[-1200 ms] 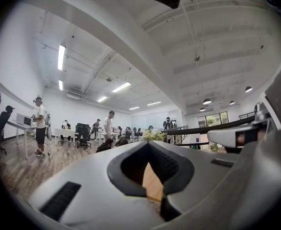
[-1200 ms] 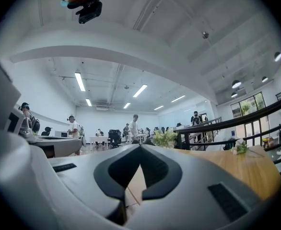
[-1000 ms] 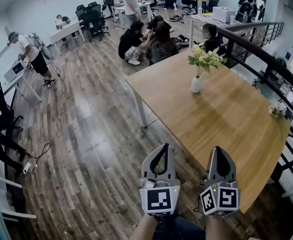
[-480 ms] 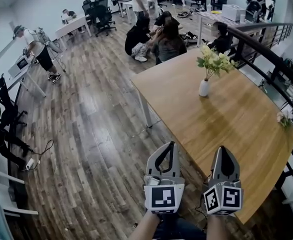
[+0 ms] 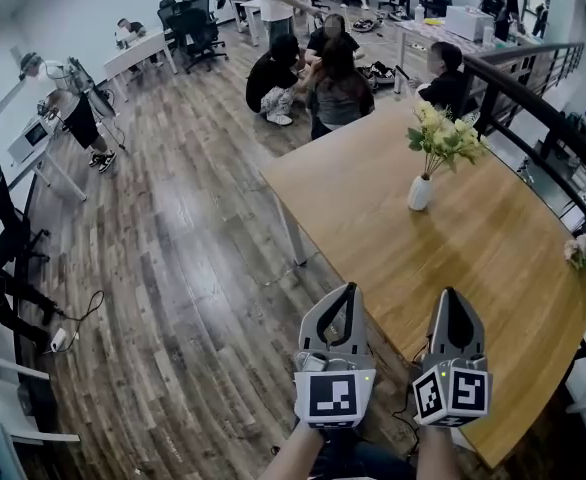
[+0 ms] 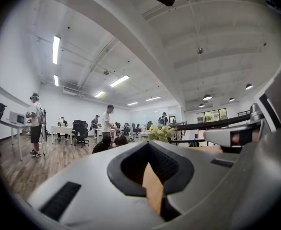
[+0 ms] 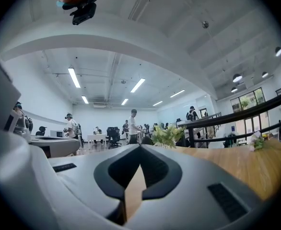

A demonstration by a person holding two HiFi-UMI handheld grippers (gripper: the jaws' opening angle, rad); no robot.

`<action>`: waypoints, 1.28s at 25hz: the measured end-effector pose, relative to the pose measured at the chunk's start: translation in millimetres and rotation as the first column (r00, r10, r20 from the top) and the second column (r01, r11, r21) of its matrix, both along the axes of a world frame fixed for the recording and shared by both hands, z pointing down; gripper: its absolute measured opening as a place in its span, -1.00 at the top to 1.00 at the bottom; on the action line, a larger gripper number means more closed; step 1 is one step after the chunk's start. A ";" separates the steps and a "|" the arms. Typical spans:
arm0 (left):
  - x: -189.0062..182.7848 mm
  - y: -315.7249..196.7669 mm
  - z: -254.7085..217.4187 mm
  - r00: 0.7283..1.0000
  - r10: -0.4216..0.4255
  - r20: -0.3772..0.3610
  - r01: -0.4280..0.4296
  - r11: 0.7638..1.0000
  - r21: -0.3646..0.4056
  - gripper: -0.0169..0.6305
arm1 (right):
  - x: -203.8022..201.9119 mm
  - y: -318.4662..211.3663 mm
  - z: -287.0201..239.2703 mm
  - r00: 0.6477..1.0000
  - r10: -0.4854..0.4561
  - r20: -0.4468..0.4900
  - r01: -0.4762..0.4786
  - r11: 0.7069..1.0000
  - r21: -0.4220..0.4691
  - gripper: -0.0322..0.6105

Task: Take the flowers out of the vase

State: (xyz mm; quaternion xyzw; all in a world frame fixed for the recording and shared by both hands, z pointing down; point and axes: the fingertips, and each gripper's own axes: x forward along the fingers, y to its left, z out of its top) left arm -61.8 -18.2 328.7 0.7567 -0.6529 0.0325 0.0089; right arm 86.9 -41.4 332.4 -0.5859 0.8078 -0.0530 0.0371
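Note:
A small white vase [image 5: 420,193] holding pale yellow flowers [image 5: 445,136] stands on the wooden table [image 5: 493,258], toward its far side. Both grippers are held level at the table's near corner, well short of the vase. My left gripper [image 5: 344,292] is shut with nothing in it, its tips meeting over the floor beside the table edge. To its right, my right gripper [image 5: 451,294] is also shut and empty. The flowers [image 6: 160,133] show far beyond the left gripper [image 6: 147,143] in the left gripper view. They also show as flowers [image 7: 168,136] ahead of the right gripper [image 7: 140,146].
A small loose bunch of flowers [image 5: 577,252] lies at the table's right edge by the dark railing [image 5: 533,103]. Several people [image 5: 318,73] sit on the floor beyond the table's far corner. Desks and office chairs [image 5: 188,33] stand further back.
Both grippers have moved forward toward the table. The vase now sits lower and further right in the head view. Both grippers stayed shut.

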 end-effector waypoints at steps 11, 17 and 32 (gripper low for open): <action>-31.0 -81.5 -8.1 0.998 0.049 -0.028 -0.049 0.999 0.003 0.87 | -35.9 -69.9 -13.8 0.999 0.037 -0.027 -0.038 0.999 -0.005 0.92; -40.2 -122.7 -9.0 0.996 0.084 -0.035 -0.084 0.996 -0.008 0.87 | -43.4 -108.7 -18.4 0.997 0.076 -0.025 -0.076 0.997 0.003 0.92; -59.1 -176.5 -5.9 0.990 0.129 -0.057 -0.129 0.992 -0.003 0.87 | -61.6 -155.6 -38.9 0.993 0.112 -0.032 -0.111 0.994 0.024 0.92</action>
